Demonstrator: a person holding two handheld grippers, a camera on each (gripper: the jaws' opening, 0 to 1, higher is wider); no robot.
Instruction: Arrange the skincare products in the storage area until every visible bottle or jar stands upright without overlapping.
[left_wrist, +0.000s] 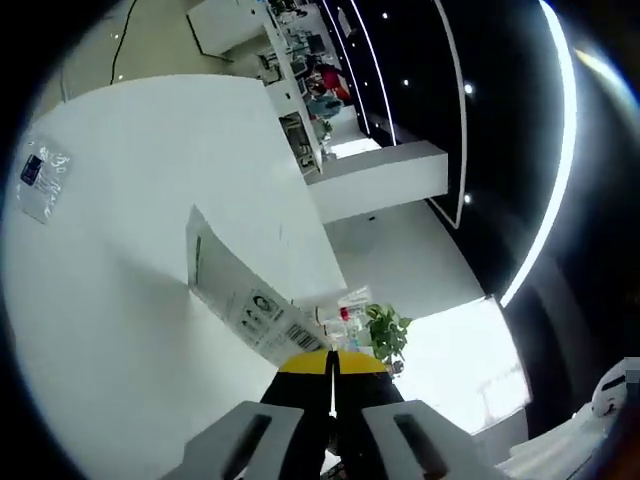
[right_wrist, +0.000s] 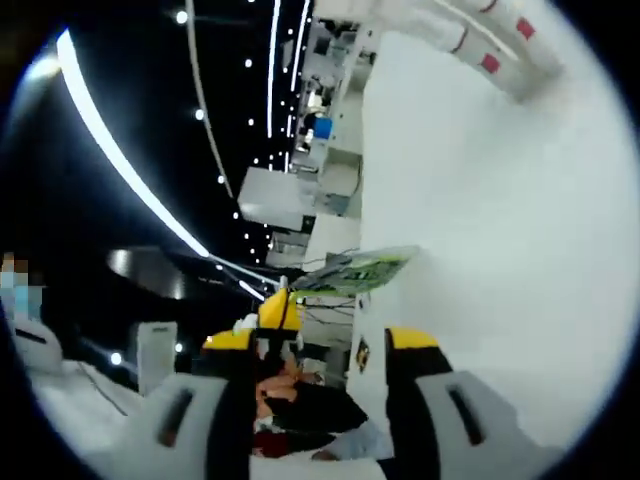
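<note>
The left gripper (left_wrist: 333, 362) has its yellow-tipped jaws pressed together, pinching the near end of a flat white printed box (left_wrist: 245, 300) that runs toward 11 o'clock over the white table (left_wrist: 150, 180). A clear sachet (left_wrist: 42, 178) lies at 9 o'clock. The right gripper (right_wrist: 335, 335) stands parted, empty; a green-printed box (right_wrist: 360, 268) lies just beyond at 12 o'clock.

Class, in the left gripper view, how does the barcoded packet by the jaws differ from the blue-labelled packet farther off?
The barcoded packet rises off the white table, apparently pinched by the left hand-held gripper; the blue-labelled packet lies flat, untouched. The barcoded packet carries black print, the blue-labelled packet a blue patch. Both are flat and pale.
</note>
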